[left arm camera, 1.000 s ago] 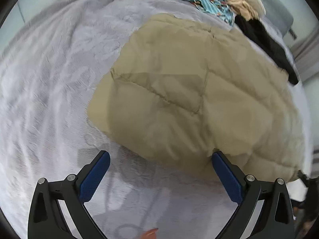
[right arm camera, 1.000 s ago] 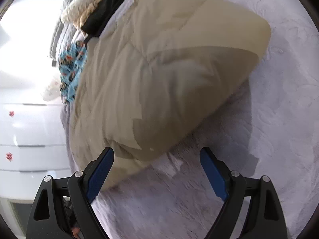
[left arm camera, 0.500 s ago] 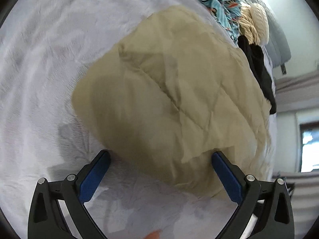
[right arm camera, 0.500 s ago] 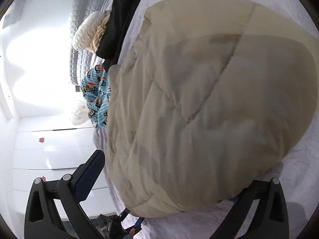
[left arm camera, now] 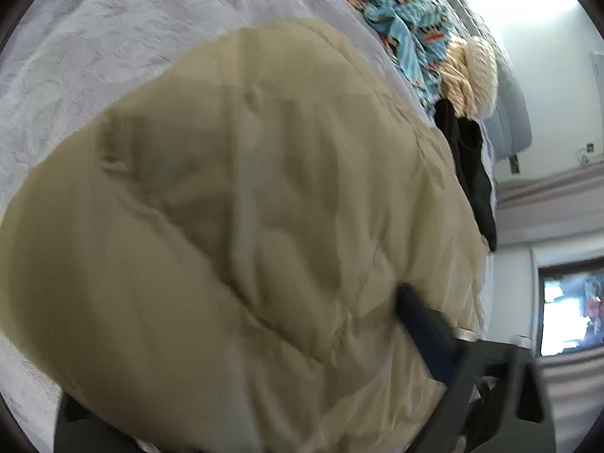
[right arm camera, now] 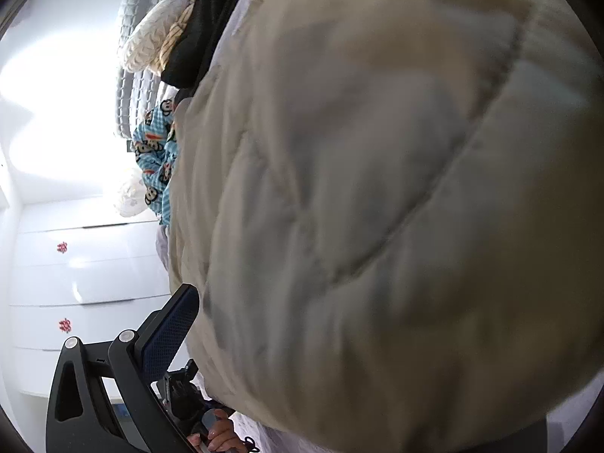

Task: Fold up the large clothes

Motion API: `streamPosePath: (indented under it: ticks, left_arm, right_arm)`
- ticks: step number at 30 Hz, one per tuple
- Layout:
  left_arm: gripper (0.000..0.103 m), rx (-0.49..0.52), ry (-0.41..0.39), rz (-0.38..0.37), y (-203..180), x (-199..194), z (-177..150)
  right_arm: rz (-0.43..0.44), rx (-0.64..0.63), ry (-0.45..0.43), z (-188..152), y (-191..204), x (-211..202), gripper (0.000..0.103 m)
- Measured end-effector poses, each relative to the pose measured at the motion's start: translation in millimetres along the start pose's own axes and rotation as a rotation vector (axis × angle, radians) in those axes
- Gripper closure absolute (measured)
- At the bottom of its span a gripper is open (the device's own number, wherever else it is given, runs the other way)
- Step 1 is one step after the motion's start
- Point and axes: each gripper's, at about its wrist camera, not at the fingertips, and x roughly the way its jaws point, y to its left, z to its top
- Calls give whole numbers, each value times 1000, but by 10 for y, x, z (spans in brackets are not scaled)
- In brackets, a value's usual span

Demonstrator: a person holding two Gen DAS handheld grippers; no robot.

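Note:
A puffy beige quilted jacket (left arm camera: pixel 234 234) lies folded on the pale grey bedspread (left arm camera: pixel 94 49) and fills most of both views (right arm camera: pixel 377 207). My left gripper (left arm camera: pixel 245 396) is pushed up against its near edge. The jaws are wide apart with the jacket bulging between them. Only the right blue-padded finger (left arm camera: pixel 419 328) shows clearly. My right gripper (right arm camera: pixel 358 377) is likewise open around the jacket's edge. Its left finger (right arm camera: pixel 170 332) shows and the right one is hidden behind the fabric.
At the head of the bed lie a blue cartoon-print garment (left arm camera: pixel 400 11), a cream knit item (left arm camera: pixel 472 75) and a black garment (left arm camera: pixel 472 173). White drawers (right arm camera: pixel 75 283) stand beside the bed. A window (left arm camera: pixel 570 313) is at the right.
Both grippers have moved in toward the jacket from opposite sides. It now bulges between the open jaws and hides one finger in each view.

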Motion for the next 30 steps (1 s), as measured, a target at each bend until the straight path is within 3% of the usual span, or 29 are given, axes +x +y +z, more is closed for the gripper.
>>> streamPosePath:
  ticks: [3, 5, 7, 10, 12, 18, 22, 30]
  left_arm:
    - [69, 31, -23, 6, -43, -65, 28]
    - [77, 121, -49, 41, -158, -162, 5]
    - [80, 228, -77, 73, -313, -267, -45]
    - [83, 340, -106, 95, -460, -432, -140]
    - [84, 414, -118, 105, -541, -538, -214]
    - [84, 515, -111, 34, -628, -899, -286]
    - [84, 551, -81, 31, -487, -1146, -487]
    - [84, 495, 15, 49, 81, -1557, -1101]
  right_arm:
    - [9, 38, 3, 11, -43, -11, 1]
    - [19, 56, 16, 24, -48, -8, 14]
    - [8, 51, 29, 22, -59, -22, 49]
    - [15, 31, 7, -10, -17, -99, 71]
    - [18, 5, -12, -62, 45, -172, 77]
    - [18, -59, -34, -252, 199, -413, 80]
    - [-7, -75, -24, -491, 166, -603, 80]
    - [-52, -33, 41, -1057, -145, -1048, 80]
